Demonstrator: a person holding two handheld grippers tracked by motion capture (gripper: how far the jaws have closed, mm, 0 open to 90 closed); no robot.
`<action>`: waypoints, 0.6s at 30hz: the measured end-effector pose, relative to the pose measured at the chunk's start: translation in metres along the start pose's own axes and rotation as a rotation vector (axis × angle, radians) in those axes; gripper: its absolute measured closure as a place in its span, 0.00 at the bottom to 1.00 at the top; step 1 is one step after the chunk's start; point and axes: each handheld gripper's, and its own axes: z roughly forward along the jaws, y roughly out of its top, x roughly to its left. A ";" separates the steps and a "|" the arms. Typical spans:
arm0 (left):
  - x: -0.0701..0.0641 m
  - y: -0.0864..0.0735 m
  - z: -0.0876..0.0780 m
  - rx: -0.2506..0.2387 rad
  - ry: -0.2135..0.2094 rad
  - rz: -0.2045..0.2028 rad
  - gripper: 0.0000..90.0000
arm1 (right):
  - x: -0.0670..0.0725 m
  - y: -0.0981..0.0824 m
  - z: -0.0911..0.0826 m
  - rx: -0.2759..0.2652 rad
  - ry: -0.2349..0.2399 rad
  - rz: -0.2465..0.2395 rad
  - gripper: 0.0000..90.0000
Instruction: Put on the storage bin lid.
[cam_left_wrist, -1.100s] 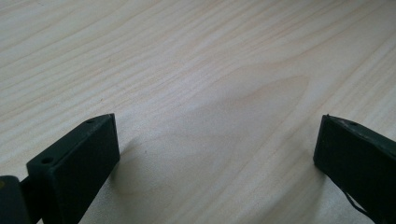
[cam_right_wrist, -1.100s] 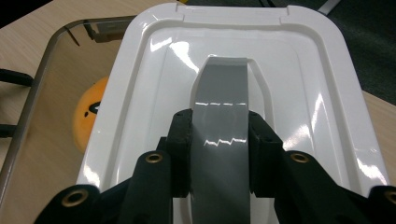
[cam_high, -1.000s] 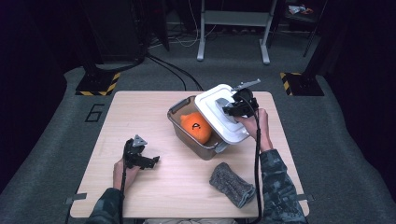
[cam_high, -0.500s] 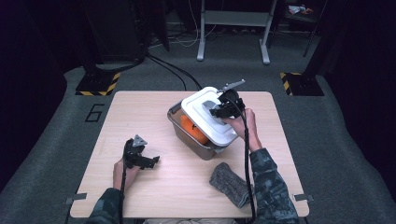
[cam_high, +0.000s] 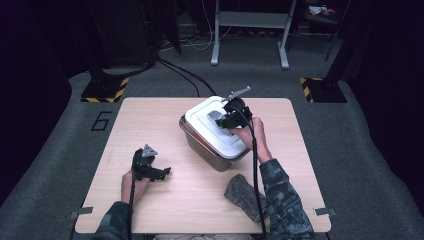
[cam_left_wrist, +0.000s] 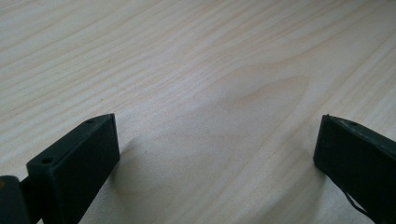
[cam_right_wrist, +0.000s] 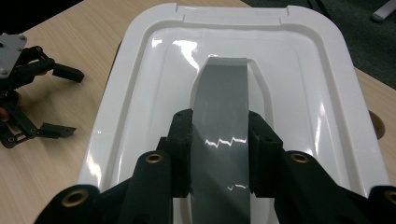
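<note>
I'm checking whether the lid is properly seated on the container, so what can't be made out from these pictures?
- Container contents: in the high view the white lid covers the metal container.
- Lid seating: its rim edges are too small in the high view; in the right gripper view the right claw, shut on the grey handle, hides the near edge.
- Grey cloth: a sleeve overlaps it.

A lab or test room: one bare wooden table (cam_high: 165, 125) on grey carpet (cam_high: 60, 135), hazard-striped stand feet (cam_high: 102, 92), loose cables (cam_high: 185, 75), a metal frame (cam_high: 250, 20) and dark surroundings behind
</note>
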 end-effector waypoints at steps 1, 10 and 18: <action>0.000 0.000 0.000 0.001 0.000 -0.001 0.00 | 0.001 0.001 0.001 0.005 0.004 0.000 0.74; 0.000 0.000 0.000 -0.005 0.002 -0.005 0.00 | 0.011 0.005 0.013 0.028 0.008 -0.011 0.74; 0.000 0.000 0.000 -0.004 0.002 -0.004 0.00 | 0.012 0.004 0.019 0.037 0.008 -0.025 0.74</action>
